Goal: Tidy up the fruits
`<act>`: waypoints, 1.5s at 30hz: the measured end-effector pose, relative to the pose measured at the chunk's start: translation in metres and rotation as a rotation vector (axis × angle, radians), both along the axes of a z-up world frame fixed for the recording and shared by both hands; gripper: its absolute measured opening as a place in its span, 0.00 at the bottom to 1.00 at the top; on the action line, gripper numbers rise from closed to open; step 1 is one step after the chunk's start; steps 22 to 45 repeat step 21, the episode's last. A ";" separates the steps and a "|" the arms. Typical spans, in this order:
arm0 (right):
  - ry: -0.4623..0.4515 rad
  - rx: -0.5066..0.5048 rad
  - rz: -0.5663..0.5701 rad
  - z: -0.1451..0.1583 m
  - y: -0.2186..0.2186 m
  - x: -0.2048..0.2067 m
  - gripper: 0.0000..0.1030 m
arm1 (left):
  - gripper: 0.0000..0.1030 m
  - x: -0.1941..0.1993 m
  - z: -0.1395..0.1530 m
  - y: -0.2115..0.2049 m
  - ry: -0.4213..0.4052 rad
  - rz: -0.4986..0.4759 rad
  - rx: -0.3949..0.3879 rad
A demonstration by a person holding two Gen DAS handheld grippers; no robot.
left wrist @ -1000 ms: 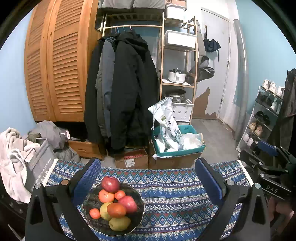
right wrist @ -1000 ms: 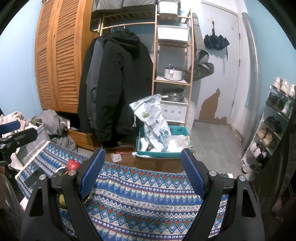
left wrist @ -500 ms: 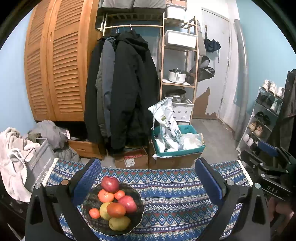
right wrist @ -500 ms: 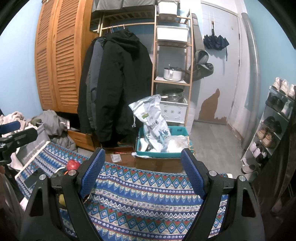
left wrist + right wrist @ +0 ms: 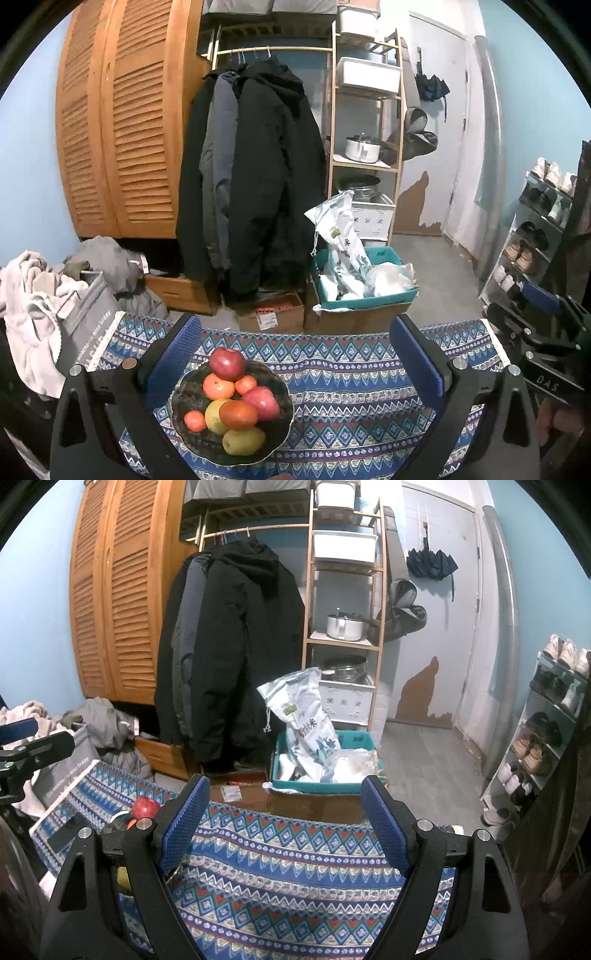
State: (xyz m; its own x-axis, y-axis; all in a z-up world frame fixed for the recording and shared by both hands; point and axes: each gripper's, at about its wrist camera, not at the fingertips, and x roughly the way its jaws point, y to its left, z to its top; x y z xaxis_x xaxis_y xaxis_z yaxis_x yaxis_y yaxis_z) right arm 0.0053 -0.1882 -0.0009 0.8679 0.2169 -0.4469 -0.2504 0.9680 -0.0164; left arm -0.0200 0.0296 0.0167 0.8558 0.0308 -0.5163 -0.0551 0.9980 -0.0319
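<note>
The left gripper (image 5: 295, 356) is held level and pointing forward, its two blue-padded fingers (image 5: 176, 354) spread wide with nothing between them. The right gripper (image 5: 286, 821) sits alongside in the same pose, its blue-padded fingers (image 5: 384, 827) likewise parted wide and gripping nothing. Each gripper shows at the edge of the other's wrist view, the two well apart.

A table covered by a patterned blue cloth (image 5: 351, 373) carries a dark bowl (image 5: 280, 417) heaped with fruit. The bowl sits toward the cloth's left side. In the right wrist view a dark phone (image 5: 66, 836) lies flat near the cloth's left corner.
</note>
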 end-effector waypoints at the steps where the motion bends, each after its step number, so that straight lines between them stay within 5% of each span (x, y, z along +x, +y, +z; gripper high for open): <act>1: 0.001 -0.001 0.001 -0.001 0.000 0.000 0.80 | 1.00 -0.001 0.000 0.001 -0.002 0.002 -0.003; 45: 0.004 -0.006 0.002 -0.002 -0.001 0.000 0.80 | 1.00 0.003 0.000 -0.004 0.006 0.038 0.046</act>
